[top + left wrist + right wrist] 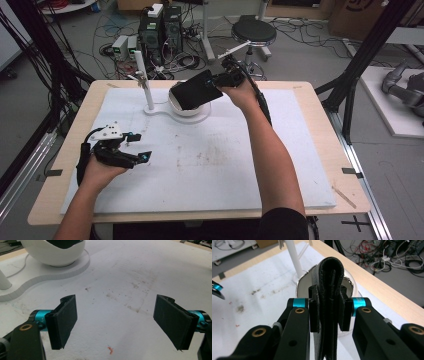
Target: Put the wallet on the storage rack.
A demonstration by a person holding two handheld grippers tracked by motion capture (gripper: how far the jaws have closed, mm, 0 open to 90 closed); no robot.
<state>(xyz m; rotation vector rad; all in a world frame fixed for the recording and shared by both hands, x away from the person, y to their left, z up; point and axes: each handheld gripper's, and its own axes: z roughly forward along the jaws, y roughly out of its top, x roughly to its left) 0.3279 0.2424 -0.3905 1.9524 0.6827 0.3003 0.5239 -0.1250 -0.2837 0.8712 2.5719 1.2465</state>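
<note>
Right gripper [220, 83] clamped on folded black leather wallet [194, 90], tilted over white bowl [176, 106] at twelve o'clock, probably for dropping in. Left gripper [138, 146] parked at eight o'clock, jaws apart, empty.

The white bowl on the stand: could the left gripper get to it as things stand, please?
Probably yes: the left gripper is open over bare mat, nothing between it and the white bowl, though the folded black leather wallet in the right gripper sits over it.
</note>
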